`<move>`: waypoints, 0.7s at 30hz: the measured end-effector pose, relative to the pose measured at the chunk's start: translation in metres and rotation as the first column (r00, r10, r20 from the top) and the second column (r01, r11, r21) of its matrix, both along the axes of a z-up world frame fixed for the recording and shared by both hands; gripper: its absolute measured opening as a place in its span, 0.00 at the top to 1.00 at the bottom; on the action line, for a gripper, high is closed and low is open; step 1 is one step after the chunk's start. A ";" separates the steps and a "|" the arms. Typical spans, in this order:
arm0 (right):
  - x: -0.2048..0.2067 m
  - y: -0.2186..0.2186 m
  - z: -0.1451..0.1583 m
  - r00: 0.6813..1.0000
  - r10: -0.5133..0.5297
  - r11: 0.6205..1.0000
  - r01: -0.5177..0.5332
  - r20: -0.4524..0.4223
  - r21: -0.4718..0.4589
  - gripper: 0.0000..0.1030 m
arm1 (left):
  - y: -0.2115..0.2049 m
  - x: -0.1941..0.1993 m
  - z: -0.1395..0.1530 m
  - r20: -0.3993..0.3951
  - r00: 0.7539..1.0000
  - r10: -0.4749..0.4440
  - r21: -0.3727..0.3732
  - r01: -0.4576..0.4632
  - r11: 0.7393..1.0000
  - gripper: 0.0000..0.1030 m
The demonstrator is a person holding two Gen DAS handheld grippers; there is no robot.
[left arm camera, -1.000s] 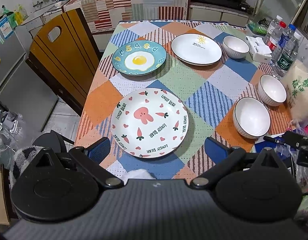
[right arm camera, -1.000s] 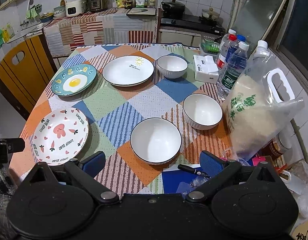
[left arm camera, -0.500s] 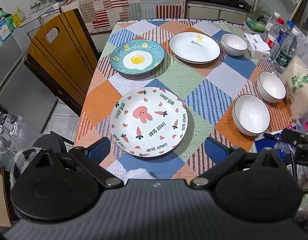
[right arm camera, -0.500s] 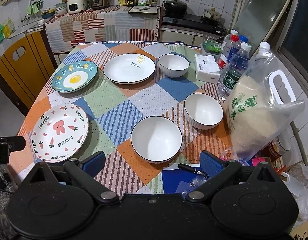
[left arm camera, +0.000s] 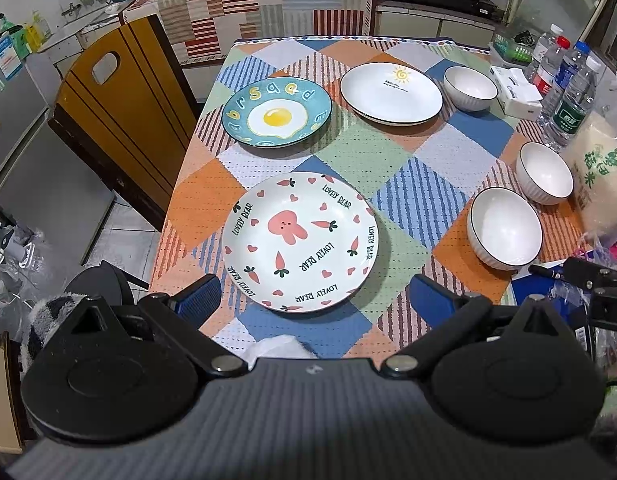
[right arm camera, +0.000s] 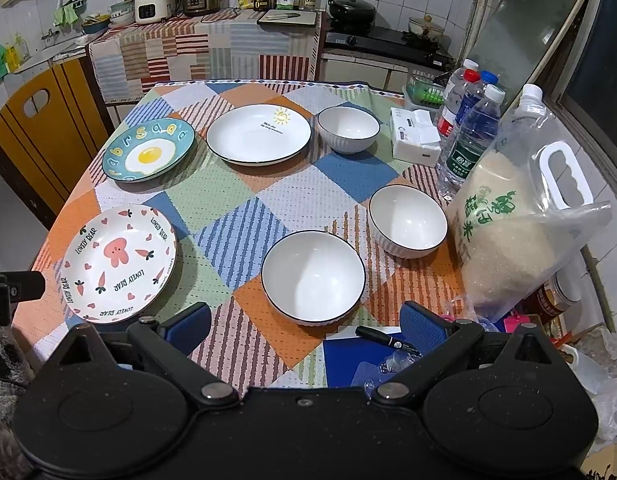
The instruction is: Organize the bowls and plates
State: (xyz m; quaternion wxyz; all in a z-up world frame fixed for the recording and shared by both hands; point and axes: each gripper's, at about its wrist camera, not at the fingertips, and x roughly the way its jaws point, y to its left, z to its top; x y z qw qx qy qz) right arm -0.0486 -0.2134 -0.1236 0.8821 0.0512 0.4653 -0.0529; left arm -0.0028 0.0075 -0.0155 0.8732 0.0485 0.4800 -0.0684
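Note:
Three plates lie apart on the patchwork tablecloth: a rabbit-and-carrot plate [left arm camera: 299, 241] [right arm camera: 119, 263] nearest, a blue fried-egg plate [left arm camera: 276, 117] [right arm camera: 148, 155] behind it, and a white sun plate [left arm camera: 390, 92] [right arm camera: 258, 134] farther right. Three white bowls stand singly: a near bowl [left arm camera: 505, 229] [right arm camera: 313, 277], a middle bowl [left arm camera: 544, 172] [right arm camera: 407, 220], a far bowl [left arm camera: 469, 88] [right arm camera: 348, 129]. My left gripper [left arm camera: 314, 296] is open just short of the rabbit plate, holding nothing. Just in front of the near bowl, my right gripper [right arm camera: 306, 326] is open too, with nothing between its fingers.
A bag of rice [right arm camera: 512, 232], water bottles [right arm camera: 470, 140] and a tissue box [right arm camera: 414, 140] line the table's right side. A pen [right arm camera: 386, 340] lies on a blue folder at the near edge. A wooden chair [left arm camera: 120, 92] stands left of the table.
Both views have shifted slightly, with the table sitting a little higher in frame now. No plate or bowl has moved and both grippers stay open.

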 end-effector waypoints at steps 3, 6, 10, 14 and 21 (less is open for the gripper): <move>0.000 0.000 -0.001 1.000 0.000 1.000 0.000 -0.001 -0.001 0.01 | 0.000 0.000 -0.001 -0.004 1.000 -0.008 -0.005 0.008 1.000 0.02; 0.000 -0.001 -0.002 1.000 0.002 1.000 -0.002 -0.002 -0.001 0.01 | -0.001 -0.001 -0.001 -0.002 1.000 -0.013 -0.009 0.013 1.000 0.03; -0.001 -0.002 -0.003 1.000 0.000 1.000 0.000 -0.002 0.001 0.01 | -0.003 -0.002 0.000 -0.004 1.000 -0.015 -0.011 0.015 1.000 0.03; -0.001 -0.003 -0.004 1.000 0.000 1.000 0.000 -0.003 0.001 0.01 | -0.005 -0.002 -0.001 -0.006 1.000 -0.018 -0.010 0.018 1.000 0.03; 0.001 -0.004 -0.010 1.000 0.007 1.000 -0.007 -0.015 -0.005 0.01 | -0.005 -0.001 -0.006 -0.019 1.000 -0.010 0.003 0.010 1.000 0.02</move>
